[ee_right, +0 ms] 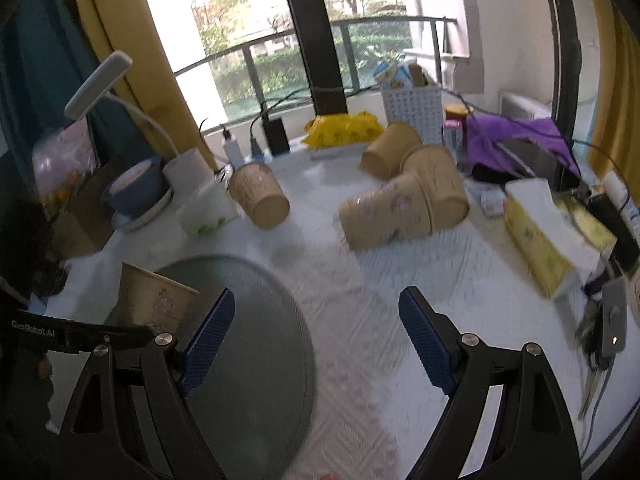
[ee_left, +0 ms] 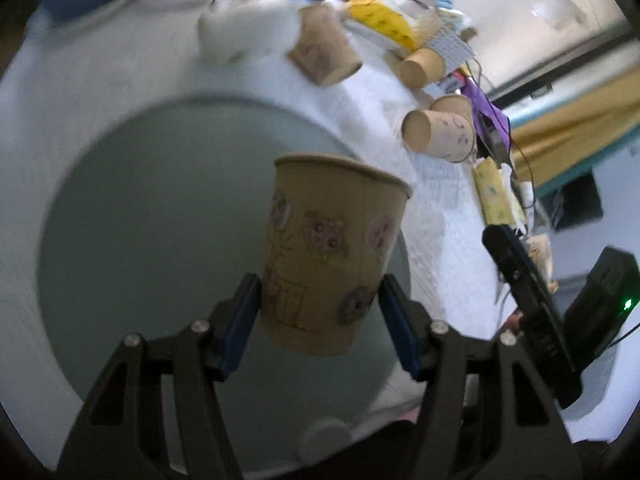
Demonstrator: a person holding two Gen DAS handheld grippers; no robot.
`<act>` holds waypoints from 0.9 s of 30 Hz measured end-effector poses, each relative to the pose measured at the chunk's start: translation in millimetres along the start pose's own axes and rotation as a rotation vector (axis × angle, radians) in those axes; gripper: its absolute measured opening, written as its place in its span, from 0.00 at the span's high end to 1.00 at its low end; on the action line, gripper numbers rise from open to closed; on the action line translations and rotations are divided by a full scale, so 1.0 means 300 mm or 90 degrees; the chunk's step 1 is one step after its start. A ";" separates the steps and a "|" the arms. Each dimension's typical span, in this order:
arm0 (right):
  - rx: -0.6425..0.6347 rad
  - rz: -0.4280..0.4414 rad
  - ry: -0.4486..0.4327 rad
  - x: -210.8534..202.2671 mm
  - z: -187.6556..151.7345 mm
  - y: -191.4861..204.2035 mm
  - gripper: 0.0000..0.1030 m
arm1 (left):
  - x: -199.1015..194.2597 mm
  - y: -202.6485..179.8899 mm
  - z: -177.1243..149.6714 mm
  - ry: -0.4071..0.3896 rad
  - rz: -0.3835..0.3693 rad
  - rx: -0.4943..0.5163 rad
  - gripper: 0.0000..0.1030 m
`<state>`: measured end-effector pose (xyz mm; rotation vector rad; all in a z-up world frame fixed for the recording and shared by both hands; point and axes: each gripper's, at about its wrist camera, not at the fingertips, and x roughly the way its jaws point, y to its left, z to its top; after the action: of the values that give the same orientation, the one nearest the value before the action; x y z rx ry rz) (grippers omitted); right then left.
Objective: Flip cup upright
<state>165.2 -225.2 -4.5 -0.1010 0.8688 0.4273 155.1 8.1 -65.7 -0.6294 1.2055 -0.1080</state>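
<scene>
A tan paper cup (ee_left: 332, 252) printed with pink flowers is seen against a grey-green round tray (ee_left: 160, 208); blue gripper pads (ee_left: 240, 328).

Paper cups: five — one (ee_right: 154, 300) upright over the grey round tray (ee_right: 256, 360), four lying beyond the tray (ee_right: 260, 196) (ee_right: 390, 156) (ee_right: 384, 216) (ee_right: 440, 188)
Grey round trays: one
Tissue boxes: one (ee_right: 548, 232), right of the tray
Blue bowls: one (ee_right: 136, 192), behind the tray
Desk lamps: one (ee_right: 100, 84)
White baskets: one (ee_right: 414, 112)
</scene>
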 end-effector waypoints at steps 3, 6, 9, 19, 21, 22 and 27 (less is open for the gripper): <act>-0.011 0.008 0.004 -0.011 -0.015 0.005 0.16 | 0.008 0.020 -0.035 0.005 -0.008 -0.044 0.40; -0.012 0.015 0.006 -0.022 -0.024 0.008 0.16 | 0.028 0.021 -0.055 0.002 0.008 -0.050 0.39; -0.013 0.019 0.007 -0.023 -0.024 0.016 0.16 | 0.026 0.022 -0.064 -0.002 0.016 -0.046 0.39; -0.020 0.030 0.036 0.005 -0.011 0.067 0.16 | -0.023 0.027 -0.065 -0.021 -0.001 0.004 0.29; -0.023 0.040 0.046 0.014 -0.005 0.088 0.16 | -0.059 0.029 -0.065 -0.039 -0.001 0.019 0.28; -0.025 0.048 0.054 0.020 -0.001 0.101 0.16 | -0.085 0.035 -0.066 -0.051 0.002 0.028 0.28; -0.027 0.095 0.116 0.072 0.014 0.180 0.16 | -0.200 0.087 -0.069 -0.128 0.045 0.079 0.28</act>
<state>158.6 -167.9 -13.7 -0.1153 1.0502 0.5831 107.9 45.6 -33.1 -0.4771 1.0176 -0.0585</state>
